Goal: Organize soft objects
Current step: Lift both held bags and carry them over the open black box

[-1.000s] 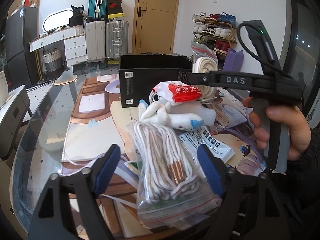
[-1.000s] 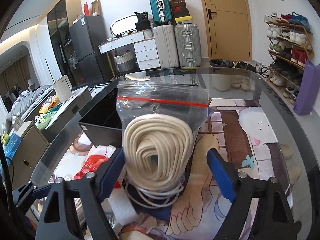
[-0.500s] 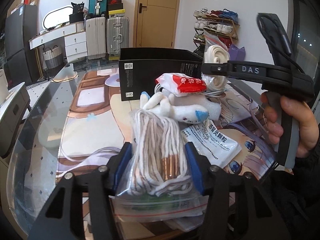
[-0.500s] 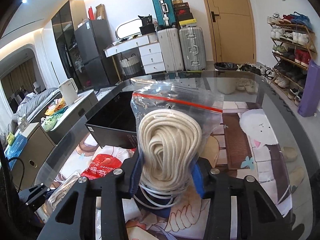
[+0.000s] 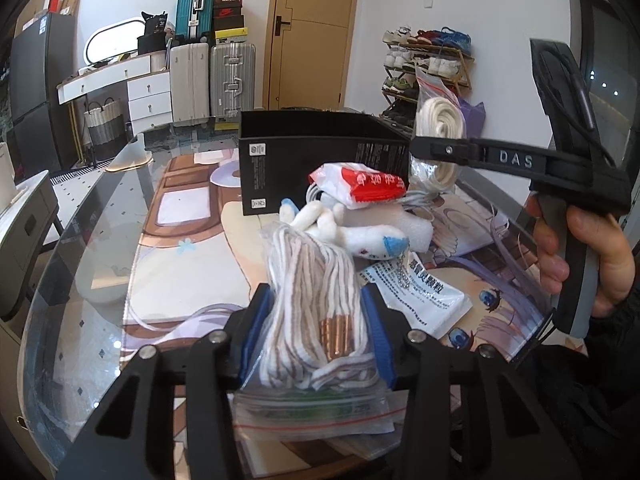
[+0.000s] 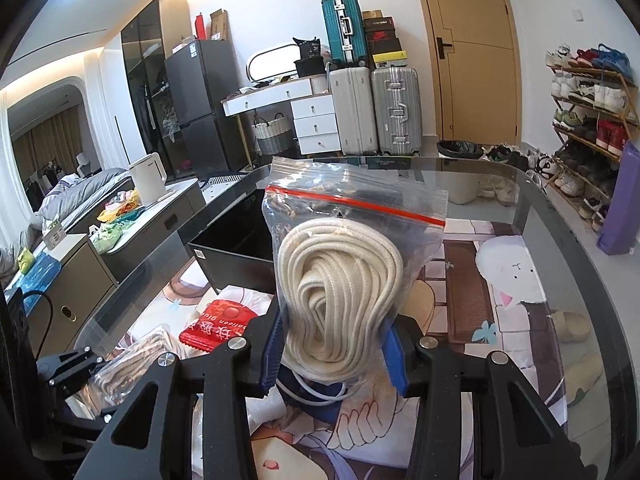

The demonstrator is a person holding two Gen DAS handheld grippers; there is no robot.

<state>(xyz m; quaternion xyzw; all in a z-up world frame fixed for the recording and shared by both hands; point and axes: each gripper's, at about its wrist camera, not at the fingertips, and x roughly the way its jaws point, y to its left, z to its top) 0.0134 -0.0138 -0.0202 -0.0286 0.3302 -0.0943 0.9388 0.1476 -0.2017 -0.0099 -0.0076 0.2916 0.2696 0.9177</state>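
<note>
My left gripper (image 5: 314,332) is shut on a clear zip bag of striped white-brown cord (image 5: 316,300), lifted just off the table. My right gripper (image 6: 332,354) is shut on a clear zip bag of coiled cream rope (image 6: 340,292), held up above the table; this bag also shows in the left wrist view (image 5: 438,120), beside the open black box (image 5: 320,160). A white plush toy (image 5: 352,232), a red-and-white packet (image 5: 362,186) and a white printed packet (image 5: 420,296) lie in a pile in front of the box (image 6: 236,248).
The glass table (image 6: 560,240) carries an anime-print mat (image 5: 192,248). White cable and foam lie under the pile. Suitcases, a dresser, a door and a shoe rack stand beyond the table. The table's edge curves on the left and right.
Both grippers closed from wide open onto their bags. The right gripper lifted the cream rope bag higher; the left gripper raised the striped cord bag slightly.
</note>
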